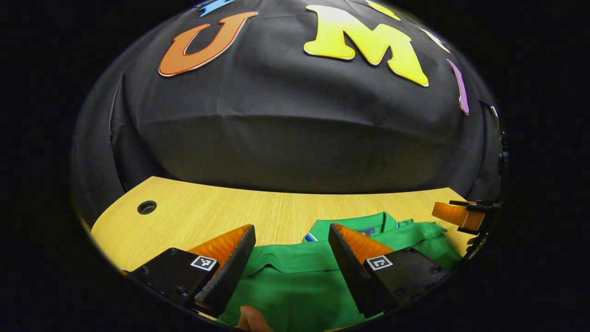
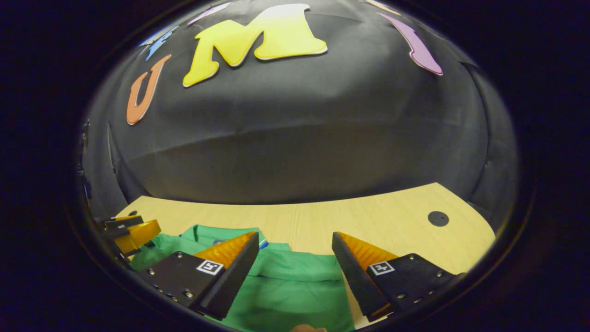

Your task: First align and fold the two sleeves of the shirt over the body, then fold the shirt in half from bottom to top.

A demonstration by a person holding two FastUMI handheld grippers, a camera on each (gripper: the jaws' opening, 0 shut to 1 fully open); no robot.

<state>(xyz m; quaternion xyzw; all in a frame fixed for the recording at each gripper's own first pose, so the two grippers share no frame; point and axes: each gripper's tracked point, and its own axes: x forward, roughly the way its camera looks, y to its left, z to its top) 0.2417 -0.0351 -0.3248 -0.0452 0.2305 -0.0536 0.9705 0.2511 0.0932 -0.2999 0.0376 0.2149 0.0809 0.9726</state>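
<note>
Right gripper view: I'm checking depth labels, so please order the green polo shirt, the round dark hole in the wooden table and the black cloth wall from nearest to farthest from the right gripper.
1. Green polo shirt: directly under and between the right gripper's open fingers.
2. Round dark hole: farther out on the wooden table, to the right.
3. Black cloth wall: behind the table's far edge.

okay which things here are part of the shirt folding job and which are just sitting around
Part of the job:
- green collared fabric shirt
- left tool, open
- right tool, open

Just there:
- light wooden table
- round dark cable hole in the tabletop
</note>
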